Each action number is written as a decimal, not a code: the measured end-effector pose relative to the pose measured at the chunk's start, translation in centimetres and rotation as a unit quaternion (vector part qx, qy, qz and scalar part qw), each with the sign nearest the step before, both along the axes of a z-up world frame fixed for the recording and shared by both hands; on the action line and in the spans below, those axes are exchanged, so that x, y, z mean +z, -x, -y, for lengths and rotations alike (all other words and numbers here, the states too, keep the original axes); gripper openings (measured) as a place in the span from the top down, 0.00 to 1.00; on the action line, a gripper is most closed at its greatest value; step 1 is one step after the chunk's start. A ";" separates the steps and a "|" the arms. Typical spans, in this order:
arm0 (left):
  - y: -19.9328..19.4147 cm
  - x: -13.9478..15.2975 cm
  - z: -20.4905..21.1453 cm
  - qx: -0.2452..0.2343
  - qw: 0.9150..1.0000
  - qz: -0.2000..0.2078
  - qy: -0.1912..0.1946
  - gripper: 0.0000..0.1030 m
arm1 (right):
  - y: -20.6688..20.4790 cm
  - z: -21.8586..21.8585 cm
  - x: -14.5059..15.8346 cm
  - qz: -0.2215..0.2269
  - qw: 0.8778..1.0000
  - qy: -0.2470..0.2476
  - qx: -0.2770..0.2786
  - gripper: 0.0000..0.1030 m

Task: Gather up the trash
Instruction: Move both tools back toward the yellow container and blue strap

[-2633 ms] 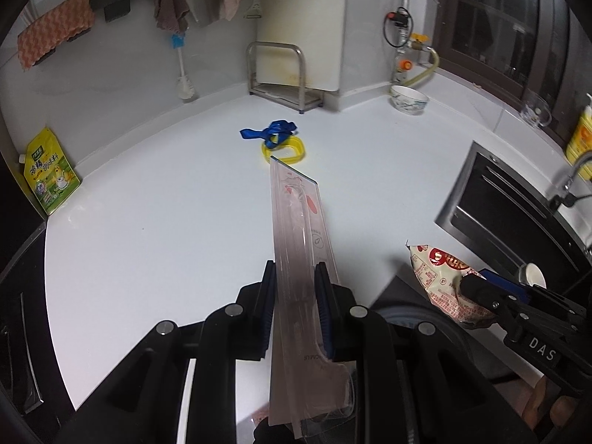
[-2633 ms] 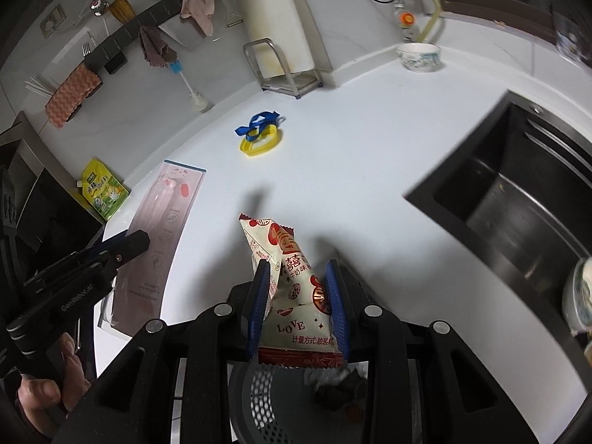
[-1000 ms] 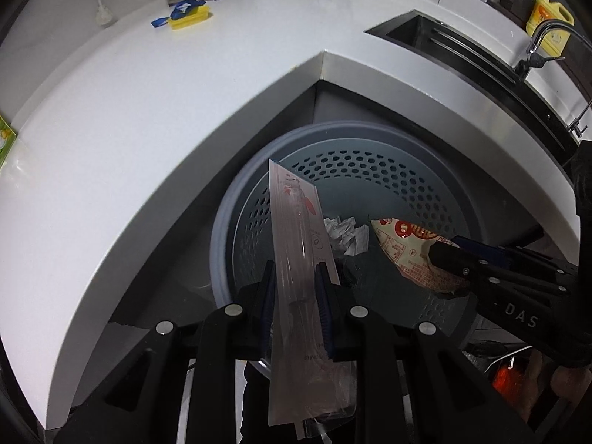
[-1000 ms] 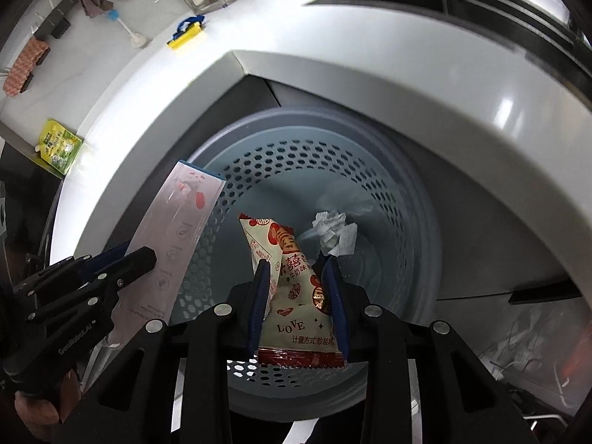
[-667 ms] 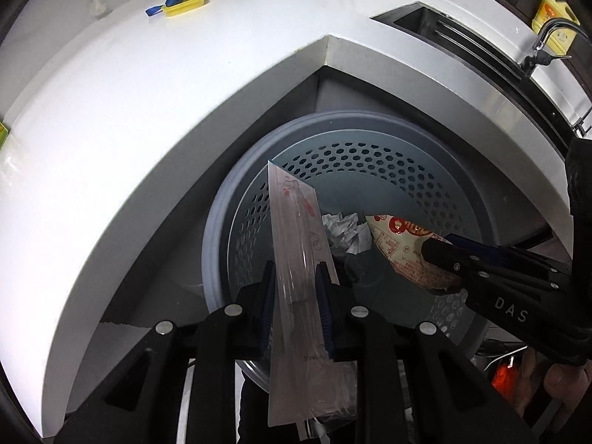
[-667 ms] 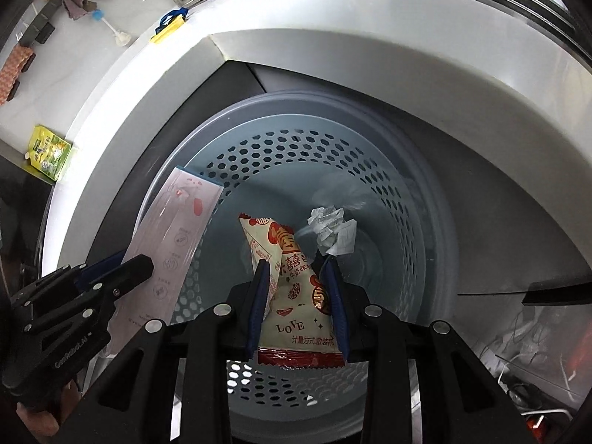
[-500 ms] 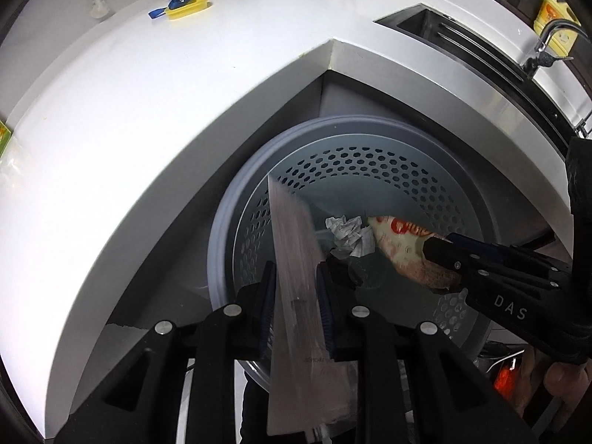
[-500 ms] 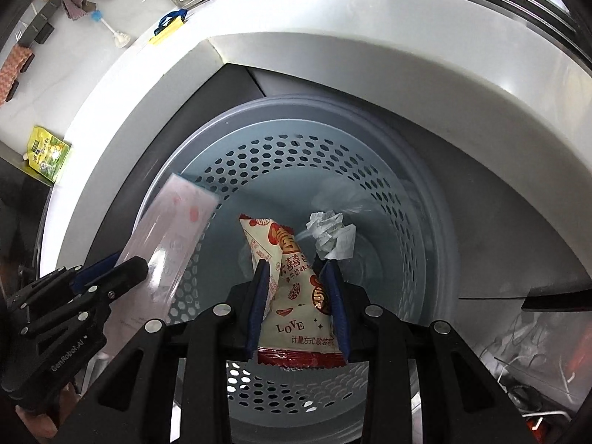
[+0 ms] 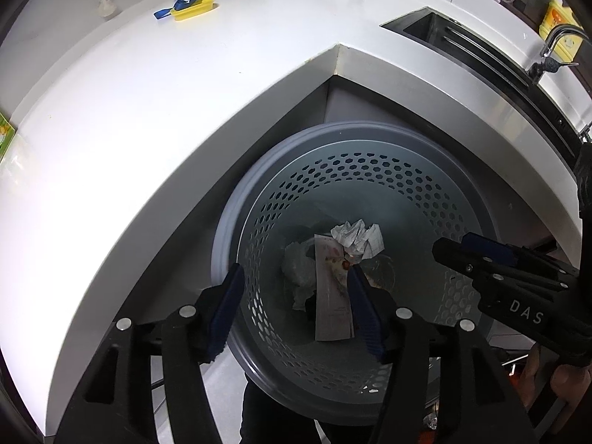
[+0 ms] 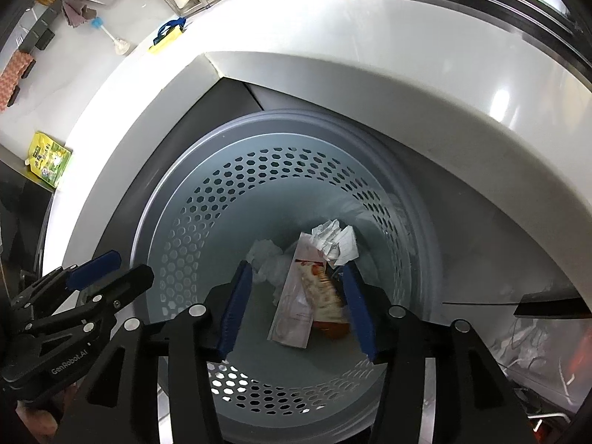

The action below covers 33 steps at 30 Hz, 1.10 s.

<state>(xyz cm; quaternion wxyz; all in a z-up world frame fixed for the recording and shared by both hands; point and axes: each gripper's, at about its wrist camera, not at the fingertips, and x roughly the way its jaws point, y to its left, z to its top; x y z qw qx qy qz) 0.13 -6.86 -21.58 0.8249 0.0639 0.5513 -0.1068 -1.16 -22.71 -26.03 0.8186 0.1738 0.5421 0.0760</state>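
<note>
Now both jaws are spread; sleeve (image 9: 330, 303) and wrapper (image 10: 322, 298) have dropped into the bin (image 9: 370, 148); this load is done.

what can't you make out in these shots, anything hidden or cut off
- Snack wrapper: blurred in the right wrist view; in the left wrist view the long pack and the left hand-held gripper finger hide most of it.
- Bin floor: covered by crumpled paper and other trash in both views.
- Print on the long pack: too small to read.
- Green pouch: cut off by the left wrist view's edge; its text is too small in the right wrist view.
</note>
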 end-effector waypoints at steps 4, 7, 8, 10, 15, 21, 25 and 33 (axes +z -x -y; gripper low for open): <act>0.1 0.2 0.2 -0.003 1.000 0.001 -0.004 0.44 | 0.1 0.2 0.0 -0.001 1.000 -0.003 -0.001 0.52; 0.1 0.3 0.3 -0.004 1.000 0.001 -0.005 0.44 | 0.2 0.3 0.1 -0.002 1.000 -0.005 -0.001 0.52; 0.1 0.4 0.3 -0.003 1.000 0.001 -0.005 0.44 | 0.3 0.3 0.2 -0.002 1.000 -0.006 -0.001 0.52; 0.2 0.6 0.2 -0.004 1.000 0.000 -0.006 0.44 | 0.3 0.4 0.2 -0.001 1.000 -0.006 -0.001 0.52; 0.3 1.2 0.1 -0.003 1.000 -0.006 -0.001 0.42 | 0.6 0.3 0.6 -0.005 1.000 -0.006 0.002 0.50; 0.5 2.4 0.0 0.002 1.000 0.002 0.001 0.40 | 1.0 0.2 2.1 -0.001 1.000 -0.005 0.008 0.46; 0.6 3.7 -0.2 0.004 1.000 0.008 0.005 0.36 | 1.4 0.1 3.5 0.007 1.000 -0.006 0.013 0.43; 1.4 7.0 -0.1 0.014 0.999 0.031 0.008 0.28 | 2.0 0.5 7.1 0.031 0.999 -0.010 0.030 0.39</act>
